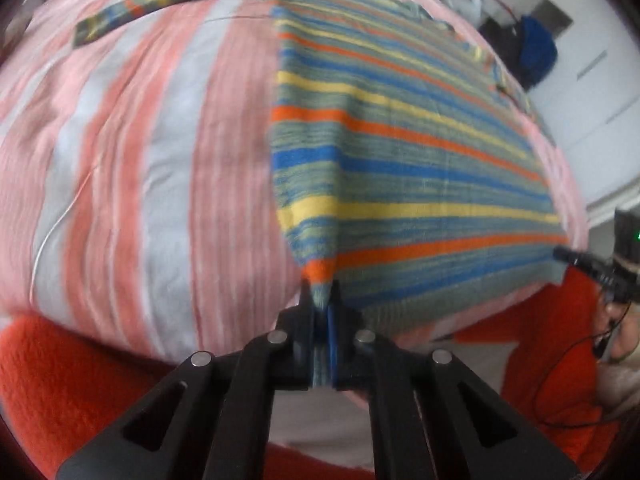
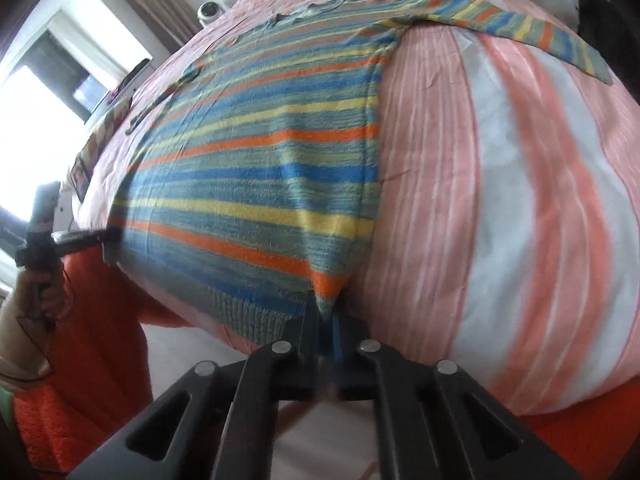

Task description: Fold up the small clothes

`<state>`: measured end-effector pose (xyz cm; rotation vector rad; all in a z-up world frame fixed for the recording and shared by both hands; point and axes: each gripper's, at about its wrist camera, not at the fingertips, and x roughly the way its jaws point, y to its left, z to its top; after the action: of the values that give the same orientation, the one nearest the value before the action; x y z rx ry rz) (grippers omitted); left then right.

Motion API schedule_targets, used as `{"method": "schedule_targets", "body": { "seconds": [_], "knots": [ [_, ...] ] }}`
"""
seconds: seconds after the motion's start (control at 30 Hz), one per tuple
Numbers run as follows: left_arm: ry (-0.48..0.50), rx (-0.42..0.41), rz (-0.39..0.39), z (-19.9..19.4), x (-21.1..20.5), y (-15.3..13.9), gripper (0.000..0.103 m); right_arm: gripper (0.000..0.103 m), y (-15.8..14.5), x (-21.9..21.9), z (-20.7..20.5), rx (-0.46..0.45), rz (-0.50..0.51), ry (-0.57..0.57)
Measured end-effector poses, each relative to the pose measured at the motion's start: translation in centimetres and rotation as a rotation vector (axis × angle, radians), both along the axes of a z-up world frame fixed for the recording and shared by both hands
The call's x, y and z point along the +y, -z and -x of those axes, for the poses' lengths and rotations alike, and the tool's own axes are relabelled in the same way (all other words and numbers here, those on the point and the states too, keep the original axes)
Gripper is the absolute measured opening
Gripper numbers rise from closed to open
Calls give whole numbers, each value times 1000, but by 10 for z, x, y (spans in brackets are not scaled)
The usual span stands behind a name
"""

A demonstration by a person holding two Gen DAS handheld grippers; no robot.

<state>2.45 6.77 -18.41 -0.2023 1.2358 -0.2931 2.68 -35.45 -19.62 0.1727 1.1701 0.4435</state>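
A small knitted sweater (image 1: 400, 128) with blue, yellow, orange and grey-green stripes lies spread on a pink-and-white striped bedcover (image 1: 160, 160). My left gripper (image 1: 320, 292) is shut on the sweater's near left hem corner. My right gripper (image 2: 326, 312) is shut on the near right hem corner of the sweater (image 2: 260, 168). One sleeve (image 1: 168, 0) stretches out to the far left; the other sleeve (image 2: 520, 28) lies out to the far right. The right gripper shows at the left wrist view's right edge (image 1: 576, 258), and the left gripper at the right wrist view's left edge (image 2: 106, 240).
An orange fleece fabric (image 1: 60, 380) lies along the bed's near edge, under both grippers. A thin white cable (image 1: 52, 232) runs over the bedcover at left. A window (image 2: 48, 80) and a gloved hand (image 2: 28, 312) are at left in the right wrist view.
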Motion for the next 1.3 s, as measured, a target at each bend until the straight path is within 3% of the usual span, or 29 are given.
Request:
{"method": "schedule_targets", "body": {
  "seconds": [0.13, 0.23, 0.33, 0.4, 0.47, 0.53, 0.6, 0.7, 0.93, 1.1, 1.3],
  "knots": [
    [-11, 15, 2, 5, 5, 12, 2, 4, -12, 0, 13, -5, 17, -2],
    [-28, 26, -3, -3, 3, 20, 3, 4, 14, -1, 6, 33, 13, 42],
    [-21, -17, -37, 3, 3, 10, 13, 5, 21, -2, 1, 38, -3, 66],
    [-35, -56, -59, 8, 3, 0, 50, 17, 14, -2, 5, 20, 0, 56],
    [-77, -128, -59, 15, 7, -16, 75, 37, 5, -6, 13, -4, 13, 46],
    [-122, -191, -52, 18, 13, -32, 85, 57, -10, -11, 21, -56, 42, 68],
    [-162, -257, -49, 13, 20, -46, 96, 64, -27, -19, 26, -140, 95, 118],
    [-203, -312, -121, -1, 28, -51, 97, 71, -42, -36, 20, -229, 123, 214],
    [-226, -378, -247, -44, 37, -42, 97, 71, -37, -62, -14, -331, 165, 382],
    [-291, -419, -278, -39, 41, -29, 97, 71, -20, -75, -10, -301, 140, 454],
    [-294, -392, -296, -36, 43, -15, 97, 72, -18, -69, -7, -320, 159, 436]
  ]
}}
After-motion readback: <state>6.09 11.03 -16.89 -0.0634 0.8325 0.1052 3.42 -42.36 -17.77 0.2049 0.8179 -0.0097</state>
